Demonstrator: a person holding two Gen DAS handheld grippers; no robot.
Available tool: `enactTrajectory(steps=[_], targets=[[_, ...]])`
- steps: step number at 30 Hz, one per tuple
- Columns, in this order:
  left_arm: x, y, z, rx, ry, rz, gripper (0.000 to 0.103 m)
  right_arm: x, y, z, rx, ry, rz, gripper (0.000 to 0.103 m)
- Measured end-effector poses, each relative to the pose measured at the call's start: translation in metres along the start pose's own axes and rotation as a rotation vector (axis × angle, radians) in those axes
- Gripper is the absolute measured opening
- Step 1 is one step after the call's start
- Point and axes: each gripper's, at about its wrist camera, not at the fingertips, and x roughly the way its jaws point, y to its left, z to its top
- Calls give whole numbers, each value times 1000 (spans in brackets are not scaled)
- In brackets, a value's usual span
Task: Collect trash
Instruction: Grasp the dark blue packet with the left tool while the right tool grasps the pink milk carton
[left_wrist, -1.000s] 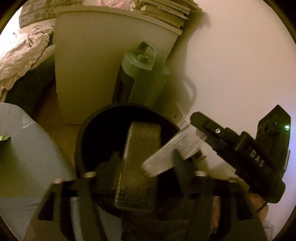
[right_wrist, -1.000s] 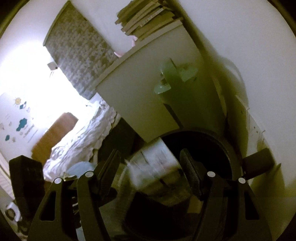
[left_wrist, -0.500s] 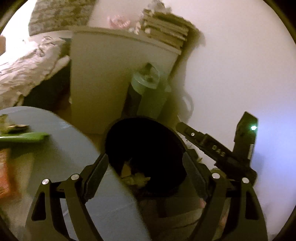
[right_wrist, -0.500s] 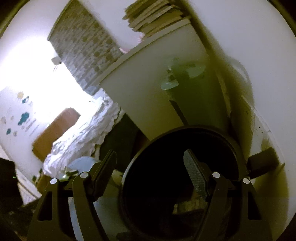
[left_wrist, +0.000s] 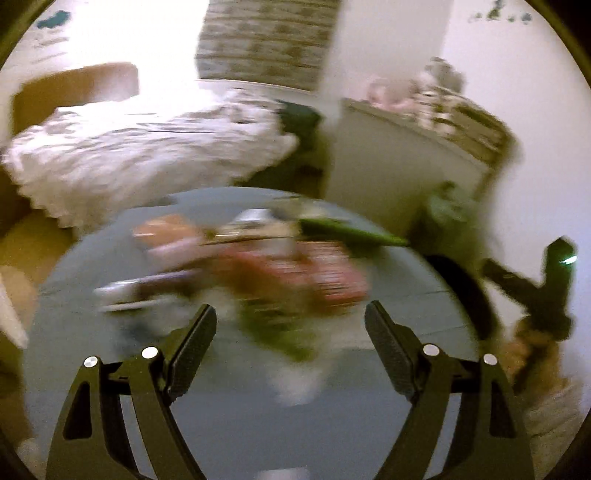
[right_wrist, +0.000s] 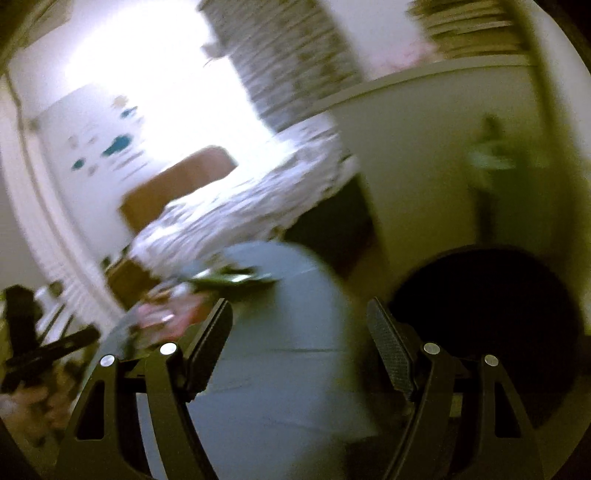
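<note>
Both views are motion-blurred. My left gripper (left_wrist: 291, 332) is open and empty above a round grey table (left_wrist: 240, 435). A blurred pile of trash lies on the table beyond it: a red wrapper (left_wrist: 325, 273), a green wrapper (left_wrist: 351, 232) and a pinkish piece (left_wrist: 166, 232). My right gripper (right_wrist: 299, 328) is open and empty over the table's right edge (right_wrist: 280, 369). The black bin (right_wrist: 491, 314) stands on the floor to its right; its rim shows in the left wrist view (left_wrist: 472, 291). The right gripper's body shows at the right of the left wrist view (left_wrist: 535, 295).
A bed with a white patterned cover (left_wrist: 140, 155) lies behind the table. A white cabinet (left_wrist: 399, 177) topped with stacked books (left_wrist: 465, 114) stands by the wall. A green object (right_wrist: 495, 158) stands beside the cabinet near the bin.
Both grippers let their trash fall into the bin, opened, and swung left from the bin toward the table. The trash pile has come into view.
</note>
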Motion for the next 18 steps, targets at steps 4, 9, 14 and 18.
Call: enactTrajectory(steps=[4, 9, 14, 18], targets=[[9, 44, -6, 26, 48, 78, 82, 40, 78, 9, -159, 126, 101, 75], [27, 68, -10, 69, 95, 80, 82, 103, 165, 15, -373, 280, 194, 77], [46, 69, -11, 128, 162, 30, 82, 164, 198, 16, -479, 404, 195, 80], [57, 75, -9, 121, 199, 49, 81, 209, 198, 9, -532, 542, 100, 80]])
